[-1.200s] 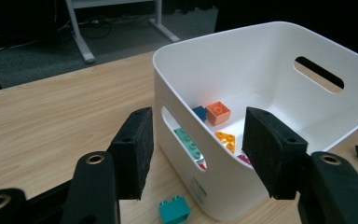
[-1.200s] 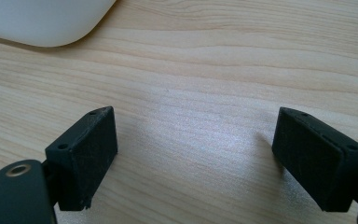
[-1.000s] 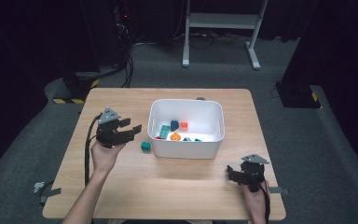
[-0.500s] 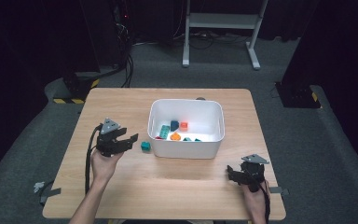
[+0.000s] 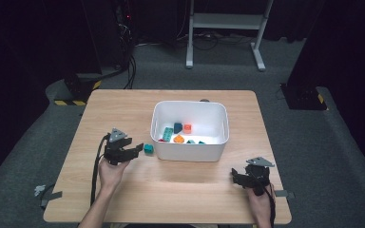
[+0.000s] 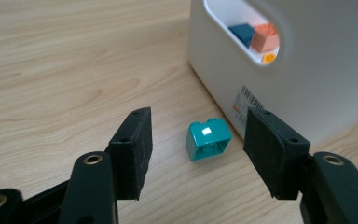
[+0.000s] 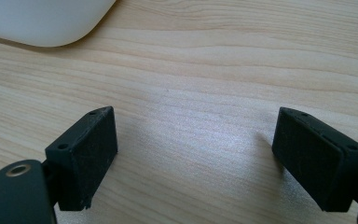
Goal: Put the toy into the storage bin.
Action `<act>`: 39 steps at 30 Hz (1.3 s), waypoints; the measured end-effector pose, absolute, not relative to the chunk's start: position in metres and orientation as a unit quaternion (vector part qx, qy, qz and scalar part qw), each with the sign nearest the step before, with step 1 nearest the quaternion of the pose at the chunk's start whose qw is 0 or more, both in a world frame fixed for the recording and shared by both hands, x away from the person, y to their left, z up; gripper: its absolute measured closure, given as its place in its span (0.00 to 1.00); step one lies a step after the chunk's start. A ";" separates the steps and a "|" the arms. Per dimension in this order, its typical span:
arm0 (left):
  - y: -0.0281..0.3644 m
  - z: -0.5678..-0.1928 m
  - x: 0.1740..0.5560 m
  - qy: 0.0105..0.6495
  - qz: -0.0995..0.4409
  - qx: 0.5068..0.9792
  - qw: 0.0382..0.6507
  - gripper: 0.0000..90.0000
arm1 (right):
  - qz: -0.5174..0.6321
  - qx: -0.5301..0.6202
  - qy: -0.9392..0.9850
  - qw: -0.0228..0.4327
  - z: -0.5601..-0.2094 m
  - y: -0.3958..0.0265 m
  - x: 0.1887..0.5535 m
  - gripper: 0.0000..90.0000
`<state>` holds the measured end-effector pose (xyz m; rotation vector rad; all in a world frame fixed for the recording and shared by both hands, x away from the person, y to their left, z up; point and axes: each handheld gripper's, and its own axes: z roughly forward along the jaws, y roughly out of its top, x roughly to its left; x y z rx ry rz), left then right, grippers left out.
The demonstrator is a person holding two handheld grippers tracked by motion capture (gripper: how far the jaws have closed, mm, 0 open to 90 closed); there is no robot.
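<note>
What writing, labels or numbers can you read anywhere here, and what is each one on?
Sticker with a barcode and a small red mark, low on the outer wall of the white bin, at in the left gripper view: print too small and blurred to read.
Teal brick on the table beside the bin: no lettering legible.
Nothing else carries readable text.

Your target is the small teal brick (image 6: 208, 140), a stubby plastic block with a glossy skin that catches a bright square glint on top. It lies tipped on its side on the bare wood of the bench (image 6: 65, 70), its hollow underside turned toward you. In the left gripper view it sits just below centre; in the high view (image 5: 148, 148) it lies left of centre, alone and untouched.
</note>
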<state>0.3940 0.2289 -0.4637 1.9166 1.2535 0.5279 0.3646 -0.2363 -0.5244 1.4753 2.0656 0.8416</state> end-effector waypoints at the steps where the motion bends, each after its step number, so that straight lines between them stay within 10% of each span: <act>1: 0.228 -0.466 0.395 0.492 0.207 0.755 0.382 0.46 | 0.306 0.537 0.751 0.232 -0.524 -0.236 0.365 0.15; 39: 0.199 -0.514 0.418 0.513 0.205 0.749 0.367 0.47 | 0.306 0.537 0.751 0.232 -0.524 -0.236 0.364 0.15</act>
